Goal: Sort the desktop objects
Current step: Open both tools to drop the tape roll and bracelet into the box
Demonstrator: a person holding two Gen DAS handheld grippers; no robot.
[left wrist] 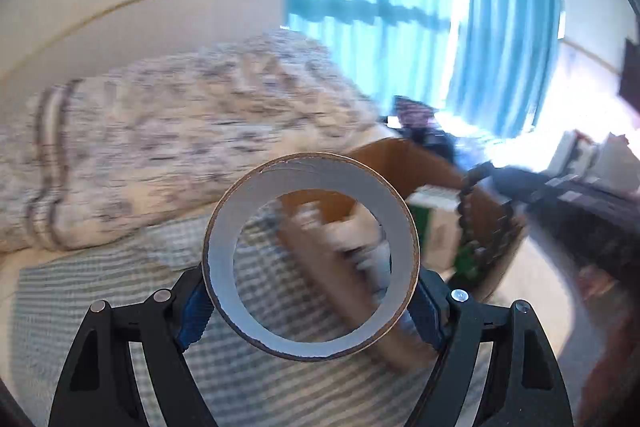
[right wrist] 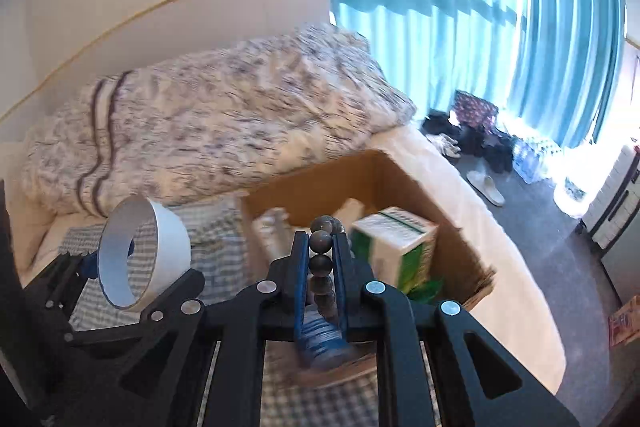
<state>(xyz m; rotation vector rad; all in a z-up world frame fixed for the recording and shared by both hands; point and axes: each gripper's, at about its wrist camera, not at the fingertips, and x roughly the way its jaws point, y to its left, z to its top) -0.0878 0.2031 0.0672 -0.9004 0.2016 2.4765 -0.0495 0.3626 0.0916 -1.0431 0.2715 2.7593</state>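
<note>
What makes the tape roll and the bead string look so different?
The tape roll is one wide, pale, hollow ring; the bead string is many small dark round balls. The left gripper spreads wide around the tape roll; the right gripper pinches the bead string narrowly. Both are held up near the cardboard box.

The items inside the cardboard box (left wrist: 394,163) smear with motion blur in the left wrist view, so only a green-and-white carton (left wrist: 434,211) can be made out there. In the right wrist view the bead string (right wrist: 322,261) runs down between the closed right gripper (right wrist: 320,243) fingers, its lower end lost behind the frame. A blurred blue-striped object (right wrist: 322,341) under those fingers cannot be identified.
</note>
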